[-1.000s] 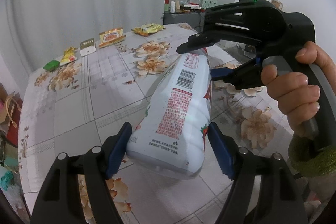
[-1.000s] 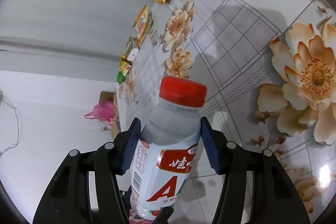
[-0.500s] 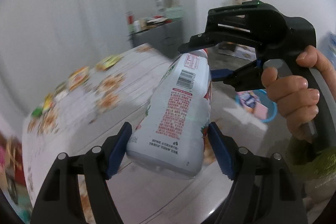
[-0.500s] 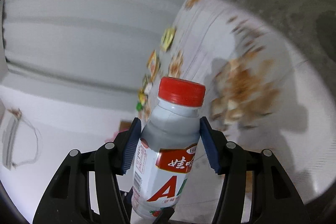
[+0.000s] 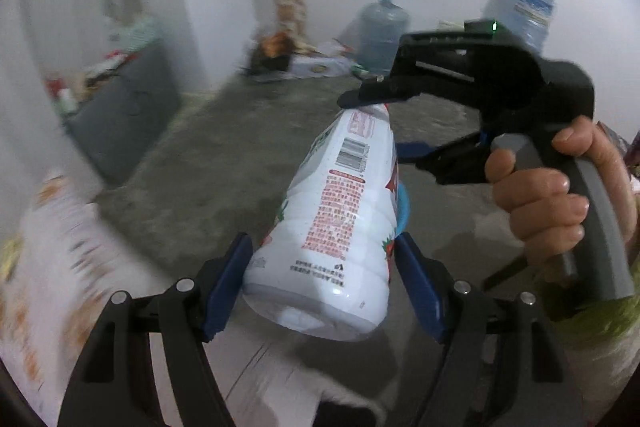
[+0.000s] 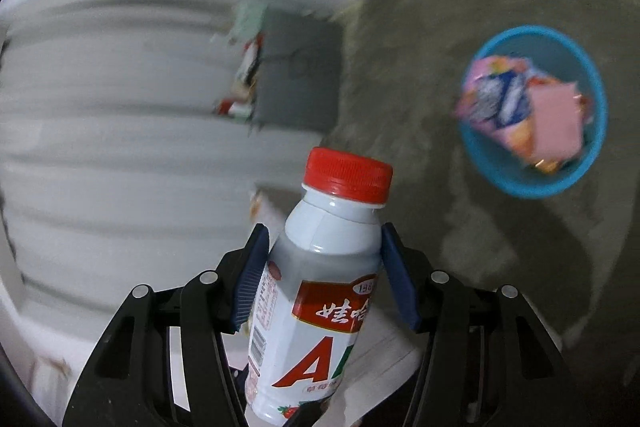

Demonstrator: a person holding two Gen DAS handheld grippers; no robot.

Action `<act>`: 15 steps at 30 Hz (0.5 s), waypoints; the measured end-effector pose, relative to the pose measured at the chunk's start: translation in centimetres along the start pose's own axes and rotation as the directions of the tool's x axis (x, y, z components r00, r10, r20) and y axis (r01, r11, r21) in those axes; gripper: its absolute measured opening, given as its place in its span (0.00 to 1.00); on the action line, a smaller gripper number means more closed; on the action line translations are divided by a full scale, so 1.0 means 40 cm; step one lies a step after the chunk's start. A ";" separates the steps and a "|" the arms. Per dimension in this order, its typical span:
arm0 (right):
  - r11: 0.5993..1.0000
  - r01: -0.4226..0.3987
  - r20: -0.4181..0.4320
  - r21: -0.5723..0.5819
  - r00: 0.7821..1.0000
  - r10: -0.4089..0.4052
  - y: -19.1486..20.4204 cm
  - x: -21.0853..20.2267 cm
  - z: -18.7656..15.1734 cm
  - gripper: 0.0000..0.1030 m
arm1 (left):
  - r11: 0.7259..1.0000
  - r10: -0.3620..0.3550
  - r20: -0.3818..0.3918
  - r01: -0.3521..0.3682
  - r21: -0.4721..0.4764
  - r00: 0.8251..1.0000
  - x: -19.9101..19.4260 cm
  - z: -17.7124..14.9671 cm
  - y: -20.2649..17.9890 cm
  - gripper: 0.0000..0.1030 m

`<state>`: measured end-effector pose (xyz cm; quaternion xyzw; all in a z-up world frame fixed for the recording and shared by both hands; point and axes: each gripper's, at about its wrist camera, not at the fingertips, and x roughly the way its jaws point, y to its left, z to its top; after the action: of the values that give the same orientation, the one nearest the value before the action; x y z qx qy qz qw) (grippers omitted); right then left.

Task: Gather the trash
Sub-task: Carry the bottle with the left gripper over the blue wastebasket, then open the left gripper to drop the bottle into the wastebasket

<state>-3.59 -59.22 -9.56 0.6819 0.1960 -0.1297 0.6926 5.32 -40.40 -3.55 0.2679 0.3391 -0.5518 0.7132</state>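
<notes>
Bottle [image 5: 336, 227], white plastic with a red cap [image 6: 347, 171] and a red-lettered label, is held in the air by both grippers at once. Left gripper [image 5: 324, 279] is clamped on the bottle's wide base end, blue pads [image 5: 228, 283] pressed to either side. Right gripper [image 6: 322, 279] is clamped on the shoulder just below the cap, and is seen from the left wrist view with a hand [image 5: 552, 203] wrapped round its grey handle. Bottle is tilted, cap end away from the left gripper. Concrete floor [image 6: 500, 267] is seen beneath. Blue bin [image 6: 592, 99], holding pink wrappers [image 6: 532, 107], stands on the floor, well apart from the bottle. Background is motion-blurred; a large water jug [image 5: 382, 31] is made out by the far wall.
</notes>
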 end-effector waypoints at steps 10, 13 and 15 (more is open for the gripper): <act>0.929 0.239 0.113 0.281 0.953 -0.280 -0.407 0.141 0.215 0.71 | 0.990 0.100 -0.140 -0.113 -0.088 0.985 0.346 0.091 0.011 0.91; 0.918 0.205 0.114 0.339 0.960 -0.256 -0.491 0.144 0.172 0.71 | 0.984 0.069 -0.157 -0.093 -0.149 0.985 0.333 0.058 0.046 0.91; 0.928 0.204 0.122 0.313 0.960 -0.252 -0.500 0.131 0.144 0.71 | 0.984 0.069 -0.139 -0.090 -0.152 0.988 0.306 0.048 0.061 0.91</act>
<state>-7.33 -65.24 -29.83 0.7382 0.1960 -0.2919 0.5757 10.01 -48.66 -11.88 0.2601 0.4179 -0.4751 0.7294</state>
